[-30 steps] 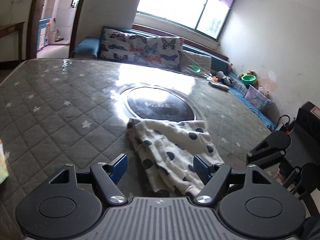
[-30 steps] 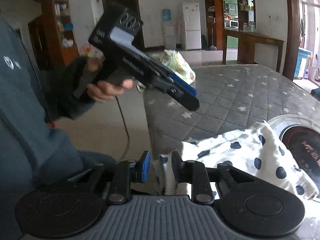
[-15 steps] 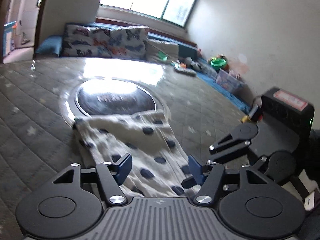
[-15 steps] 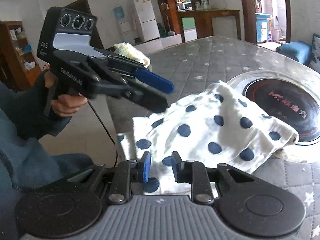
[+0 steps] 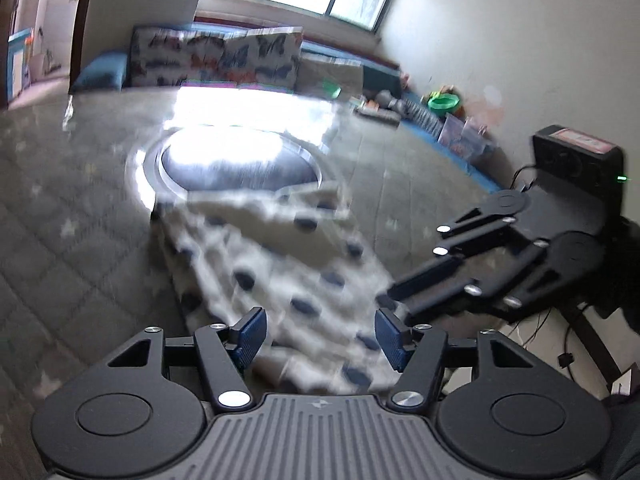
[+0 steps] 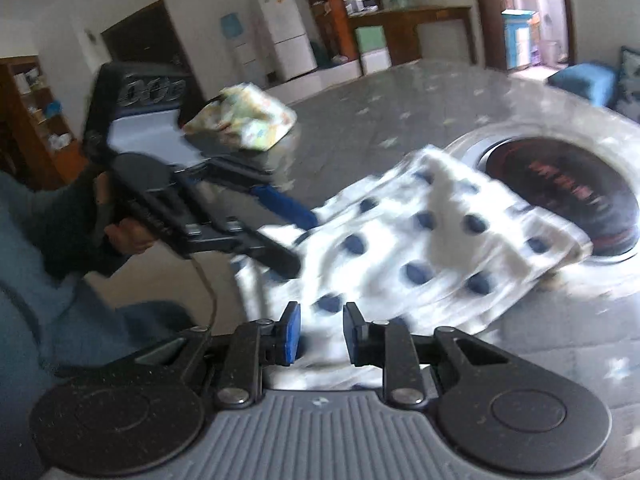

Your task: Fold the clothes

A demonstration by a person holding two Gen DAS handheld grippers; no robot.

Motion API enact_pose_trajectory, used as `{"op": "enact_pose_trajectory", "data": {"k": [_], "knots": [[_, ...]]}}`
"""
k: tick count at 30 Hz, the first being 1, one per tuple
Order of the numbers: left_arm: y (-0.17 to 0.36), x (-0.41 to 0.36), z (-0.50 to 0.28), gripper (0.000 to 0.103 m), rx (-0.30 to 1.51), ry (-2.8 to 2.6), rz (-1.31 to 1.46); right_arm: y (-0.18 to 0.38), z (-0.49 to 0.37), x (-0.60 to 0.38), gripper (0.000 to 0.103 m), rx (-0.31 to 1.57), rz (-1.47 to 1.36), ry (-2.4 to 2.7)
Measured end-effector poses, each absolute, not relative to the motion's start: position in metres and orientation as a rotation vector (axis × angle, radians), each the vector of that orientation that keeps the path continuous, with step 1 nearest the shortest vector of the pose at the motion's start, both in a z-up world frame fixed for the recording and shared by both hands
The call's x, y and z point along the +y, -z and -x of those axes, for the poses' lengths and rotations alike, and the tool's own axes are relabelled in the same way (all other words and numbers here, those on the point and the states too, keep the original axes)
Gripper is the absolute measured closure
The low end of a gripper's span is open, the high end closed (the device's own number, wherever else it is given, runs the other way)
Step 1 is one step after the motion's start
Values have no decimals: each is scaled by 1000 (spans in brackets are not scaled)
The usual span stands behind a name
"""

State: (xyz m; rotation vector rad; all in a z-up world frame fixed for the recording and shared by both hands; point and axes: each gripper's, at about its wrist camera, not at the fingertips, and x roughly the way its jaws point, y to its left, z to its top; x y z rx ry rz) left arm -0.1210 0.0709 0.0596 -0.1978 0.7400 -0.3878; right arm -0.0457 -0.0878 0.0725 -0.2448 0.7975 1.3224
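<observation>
A white garment with dark blue dots (image 5: 280, 264) lies on the grey quilted table, its far end at the round hob. It also shows in the right wrist view (image 6: 420, 240). My left gripper (image 5: 318, 334) is open, with the garment's near edge between and below its blue pads. In the right wrist view the left gripper (image 6: 280, 232) reaches over the cloth from the left. My right gripper (image 6: 318, 334) has its jaws a little apart over the garment's near edge; the cloth looks loose between them. In the left wrist view the right gripper (image 5: 404, 292) touches the cloth's right edge. Both views are blurred.
A round black hob (image 5: 240, 164) is set into the grey starred table (image 5: 80, 216). A folded pale patterned cloth (image 6: 244, 116) lies at the table's far left corner. A sofa with butterfly cushions (image 5: 216, 60) stands behind the table. A black box (image 5: 576, 156) sits at right.
My left gripper has come down closer over the garment's near edge. My right gripper's jaws have opened slightly. The garment has been pulled out flatter toward me.
</observation>
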Motion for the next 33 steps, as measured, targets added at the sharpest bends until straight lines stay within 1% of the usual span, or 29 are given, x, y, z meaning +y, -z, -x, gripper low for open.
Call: {"op": "enact_pose_trajectory", "data": {"k": [2,4,9,12,17,19,24,27,33], "knots": [[-71,65,119,39,716,416,197,-79,34,-91,80,773,235,-1275],[-69,56,111,40,718,446,187,-80,20,-90,80,752,241,-1210],[-42,37,96,40,801,490,172,-72,-12,-79,80,732,217,-1098],[-34,37,95,40,825,495,178,-60,-29,-71,80,744,183,-1061],[-23,39,95,39,860,499,190,-36,-51,-61,80,783,220,-989],[-19,41,97,39,864,499,199,-29,-59,-61,80,769,251,-952],[-20,43,101,38,861,505,208,-42,-70,-66,80,737,197,-937],[-19,43,100,38,862,506,210,-45,-73,-61,80,715,238,-911],[-16,43,102,38,862,501,228,-27,-90,-46,79,722,324,-857]]}}
